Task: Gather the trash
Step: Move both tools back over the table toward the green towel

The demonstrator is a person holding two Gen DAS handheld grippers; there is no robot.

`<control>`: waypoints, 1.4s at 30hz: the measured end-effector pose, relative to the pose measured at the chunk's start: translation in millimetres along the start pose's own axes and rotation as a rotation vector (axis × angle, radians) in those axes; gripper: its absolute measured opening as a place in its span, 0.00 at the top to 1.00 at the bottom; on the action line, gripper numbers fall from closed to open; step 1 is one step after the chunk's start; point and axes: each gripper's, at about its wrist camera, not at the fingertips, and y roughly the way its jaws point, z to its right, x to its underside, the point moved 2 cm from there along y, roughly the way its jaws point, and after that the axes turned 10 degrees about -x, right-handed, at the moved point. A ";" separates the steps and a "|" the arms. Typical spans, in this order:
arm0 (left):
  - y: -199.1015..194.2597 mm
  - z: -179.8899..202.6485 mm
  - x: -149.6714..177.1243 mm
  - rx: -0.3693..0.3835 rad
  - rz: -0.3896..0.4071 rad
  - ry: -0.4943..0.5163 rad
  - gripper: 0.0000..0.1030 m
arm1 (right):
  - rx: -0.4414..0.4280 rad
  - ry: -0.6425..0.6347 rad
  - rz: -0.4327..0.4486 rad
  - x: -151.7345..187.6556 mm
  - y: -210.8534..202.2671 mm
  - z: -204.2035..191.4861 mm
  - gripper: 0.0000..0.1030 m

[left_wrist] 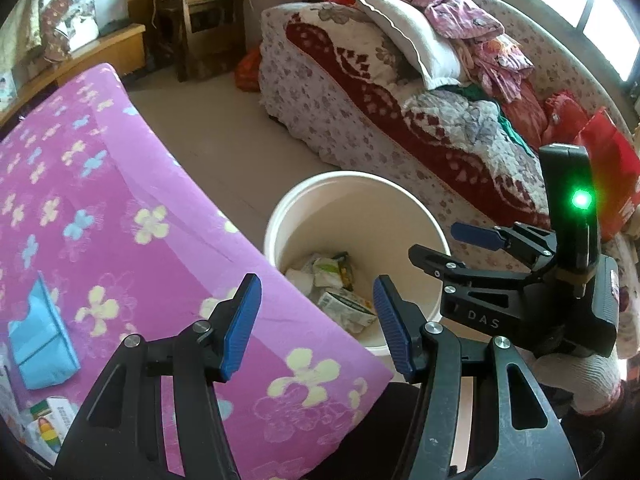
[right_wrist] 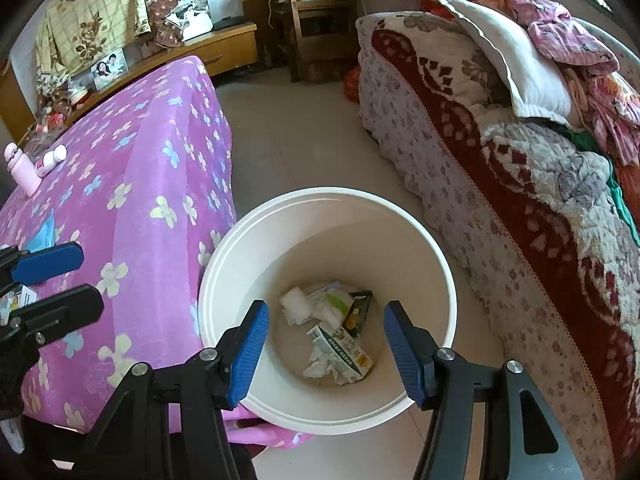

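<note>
A white bucket (right_wrist: pixel 420 232) stands on the floor between the table and the sofa; it also shows in the left wrist view (left_wrist: pixel 352 200). Inside lie crumpled white paper (right_wrist: pixel 296 306), a green-white carton (right_wrist: pixel 344 350) and a dark packet (right_wrist: pixel 358 312). My right gripper (right_wrist: pixel 326 354) is open and empty, directly above the bucket. My left gripper (left_wrist: pixel 316 328) is open and empty over the table's near corner beside the bucket. A blue pack (left_wrist: pixel 40 340) and small boxes (left_wrist: pixel 48 424) lie on the pink flowered tablecloth (left_wrist: pixel 120 220). The right gripper (left_wrist: pixel 456 246) shows in the left wrist view.
A sofa (right_wrist: pixel 500 200) piled with blankets, a pillow and clothes runs along the right. A pink bottle (right_wrist: pixel 22 168) stands on the table's far left. A wooden chair (right_wrist: pixel 316 12) and low cabinet (right_wrist: pixel 192 52) stand at the back. Bare floor (right_wrist: pixel 292 140) lies between table and sofa.
</note>
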 end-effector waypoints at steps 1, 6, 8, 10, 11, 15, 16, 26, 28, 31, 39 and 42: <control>-2.0 -1.3 0.4 -0.009 0.007 -0.001 0.45 | -0.001 -0.002 0.002 0.1 -0.4 -1.7 0.44; -14.8 -10.3 6.3 -0.051 0.039 -0.003 0.45 | -0.029 -0.009 0.011 0.1 -2.9 -16.0 0.44; -19.0 -14.4 8.9 -0.061 0.047 -0.012 0.45 | -0.037 -0.015 0.017 -0.2 -4.4 -23.5 0.44; -23.9 -21.3 11.8 -0.072 0.054 -0.028 0.45 | -0.046 -0.022 0.023 -0.9 -5.6 -31.3 0.44; -27.0 -26.9 13.9 -0.090 0.058 -0.041 0.45 | -0.053 -0.027 0.026 -1.3 -6.3 -36.2 0.44; -37.1 -43.8 20.7 -0.127 0.074 -0.077 0.45 | -0.074 -0.045 0.034 -2.5 -7.8 -54.6 0.44; -40.5 -50.4 23.0 -0.137 0.079 -0.094 0.45 | -0.078 -0.050 0.034 -2.9 -7.7 -59.1 0.44; -65.2 -105.8 41.0 -0.223 0.120 -0.218 0.45 | -0.138 -0.095 0.070 -10.0 -10.4 -113.1 0.44; -68.1 -116.2 44.1 -0.234 0.122 -0.238 0.45 | -0.147 -0.107 0.076 -10.3 -10.8 -123.5 0.43; -73.8 -135.3 51.1 -0.255 0.119 -0.273 0.45 | -0.175 -0.124 0.075 -12.3 -9.5 -141.3 0.43; -91.8 -184.4 76.0 -0.282 0.105 -0.352 0.45 | -0.231 -0.187 0.065 -12.8 -6.5 -189.5 0.43; -101.9 -208.8 89.7 -0.293 0.097 -0.382 0.45 | -0.244 -0.213 0.050 -11.4 -2.1 -209.1 0.43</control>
